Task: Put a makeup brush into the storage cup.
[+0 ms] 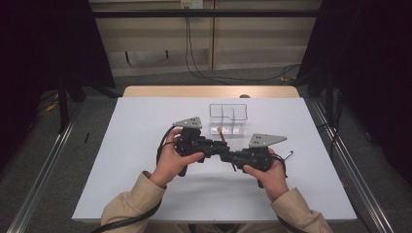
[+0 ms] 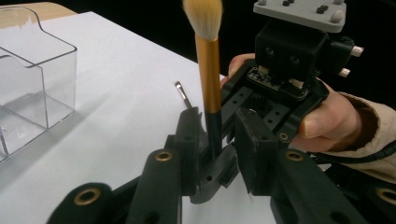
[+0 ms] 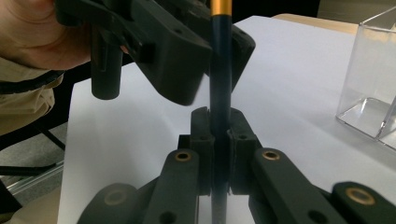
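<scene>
A makeup brush [image 1: 221, 134] with a pale tuft, gold ferrule [image 2: 208, 70] and dark handle [image 3: 220, 79] stands upright above the white table. My right gripper [image 3: 218, 135] is shut on the lower handle, and from the high view it [image 1: 228, 155] reaches in from the right. My left gripper [image 2: 217, 140] reaches in from the left [image 1: 217, 145]. Its jaws bracket the handle just above the right gripper's. A narrow gap shows beside the handle. The two grippers face each other, each held in a hand.
A clear plastic divided organizer [image 1: 228, 116] stands behind the grippers, at the left [image 2: 32, 84] in the left gripper view. A thin small brush [image 2: 183, 95] lies on the white tabletop [image 1: 145, 145] beside the right hand. Black frames and curtains flank the table.
</scene>
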